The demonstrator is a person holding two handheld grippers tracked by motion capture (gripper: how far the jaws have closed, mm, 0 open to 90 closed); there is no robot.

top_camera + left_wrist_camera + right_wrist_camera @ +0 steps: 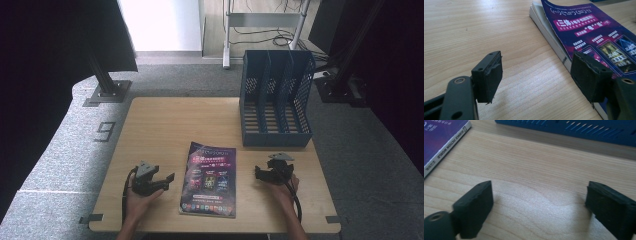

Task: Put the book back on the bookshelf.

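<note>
**Both grippers wide, magazine flat between them**

Table: light wood, the biggest thing here, w/ grey carpet around it. Bare at the left and far-left part, so there's room to work.

Rack: blue file holder w/ upright slots, standing at the far right corner, open side toward the person. Prob. the place a flat thing would be filed, hence its mouth faces the hands. Its slotted base wall crosses the top of the right gripper view.

Magazine: purple cover, lying flat near the front edge, centred betw. the two hands, well apart from the rack. In the left gripper view its page edges face the camera and the cover's far corner curls up a bit – a likely spot to get a jaw under. Spine edge shows at the top left of the right gripper view.

Left gripper: low over the wood just left of the magazine, aimed at its side. Jaws spread wide, nothing betw. them; the near pad overlaps the page edge in view, contact can't be told.

Right gripper: right of the magazine, apart from it, jaws also spread wide over bare wood, holding nothing. Looks like a ready stance, one hand per side.
</note>
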